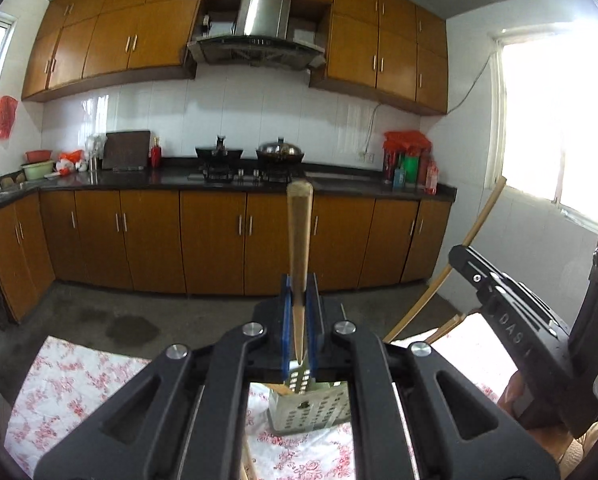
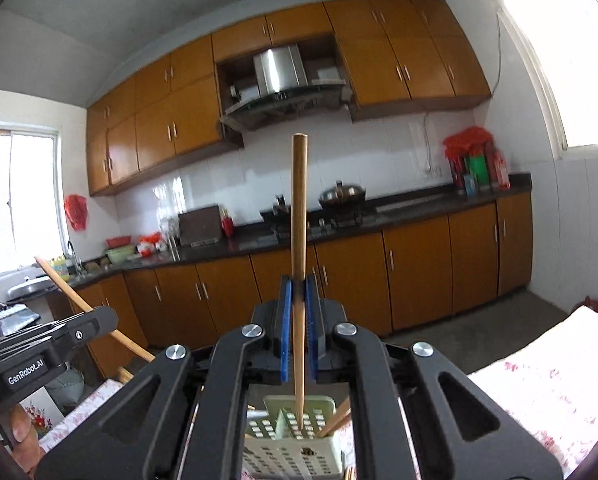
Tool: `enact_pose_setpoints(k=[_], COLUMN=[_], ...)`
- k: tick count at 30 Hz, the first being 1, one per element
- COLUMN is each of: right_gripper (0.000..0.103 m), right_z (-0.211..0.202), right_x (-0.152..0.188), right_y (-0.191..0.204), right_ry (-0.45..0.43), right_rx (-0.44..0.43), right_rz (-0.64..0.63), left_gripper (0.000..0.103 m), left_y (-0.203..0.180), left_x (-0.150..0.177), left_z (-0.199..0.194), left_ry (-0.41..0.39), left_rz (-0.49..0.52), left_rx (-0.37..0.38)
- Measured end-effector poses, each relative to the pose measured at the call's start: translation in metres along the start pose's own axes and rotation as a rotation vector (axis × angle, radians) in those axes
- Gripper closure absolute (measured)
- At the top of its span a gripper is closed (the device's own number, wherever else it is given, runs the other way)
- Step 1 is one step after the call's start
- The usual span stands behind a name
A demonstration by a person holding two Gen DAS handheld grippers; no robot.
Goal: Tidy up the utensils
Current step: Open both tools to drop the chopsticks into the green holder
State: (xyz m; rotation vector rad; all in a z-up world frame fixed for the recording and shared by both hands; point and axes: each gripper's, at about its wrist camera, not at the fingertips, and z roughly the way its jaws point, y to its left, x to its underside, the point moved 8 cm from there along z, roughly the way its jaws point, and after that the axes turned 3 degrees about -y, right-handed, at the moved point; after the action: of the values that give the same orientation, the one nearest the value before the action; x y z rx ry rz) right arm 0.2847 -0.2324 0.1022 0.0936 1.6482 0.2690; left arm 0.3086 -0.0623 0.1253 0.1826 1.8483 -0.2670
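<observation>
Lowering each chopstick straight down into the holder looks like the step in hand. The left claw [image 1: 299, 312] is clenched on a chopstick [image 1: 299, 232] between its blue pads, the stick running upright with its thin tip just above the holder [image 1: 299, 404], a perforated, pale-green plastic basket that stands on the floral cloth [image 1: 67, 384] of the bench. The right claw [image 2: 298, 320] likewise grips its own chopstick [image 2: 299, 216], the tip hanging over the holder's [image 2: 291, 440] open top; another stick [image 2: 335, 422] already leans inside at the holder's right. Seen from the left wrist, the right gripper body sits to the right of the holder, and two loose sticks [image 1: 439, 276] lean there beyond it. To do this well, I judge each tip should be centred over an open compartment rather than over a dividing wall, and the stick kept near vertical so it does not catch on the rim or on the slots. Descend slowly, one hand at a time, since both claws crowd the same small opening and could knock each other. Release only once the tip is well inside, because a light basket may tip if a stick is dropped against its wall. Which compartment each tip is over I cannot tell.
</observation>
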Motion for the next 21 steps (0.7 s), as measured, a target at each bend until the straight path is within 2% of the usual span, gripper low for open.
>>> enact_pose_setpoints(k=[5, 7, 9, 17, 21], right_gripper=[0.094, 0.087, 0.069, 0.062, 0.061], right_z=[0.005, 0.001, -0.007, -0.051, -0.071], right_x=[0.019, 0.018, 0.013, -0.003, 0.01], right_y=[0.0, 0.001, 0.001, -0.004, -0.021], right_ry=[0.081, 0.084, 0.072, 0.04, 0.081], right_rx=[-0.009, -0.013, -0.014, 0.005, 0.05], right_rz=[0.004, 0.0, -0.007, -0.025, -0.016], left_gripper=[0.094, 0.092, 0.087, 0.072, 0.07], left_y=[0.004, 0.007, 0.009, 0.019, 0.03], left_x=[0.027, 0.031, 0.031, 0.027, 0.038], left_z=[0.019, 0.018, 0.015, -0.026, -0.06], left_ry=[0.069, 0.074, 0.069, 0.018, 0.004], left_rz=[-0.011, -0.023, -0.027, -0.058, -0.06], left_rx=[0.008, 0.012, 0.009, -0.003, -0.029])
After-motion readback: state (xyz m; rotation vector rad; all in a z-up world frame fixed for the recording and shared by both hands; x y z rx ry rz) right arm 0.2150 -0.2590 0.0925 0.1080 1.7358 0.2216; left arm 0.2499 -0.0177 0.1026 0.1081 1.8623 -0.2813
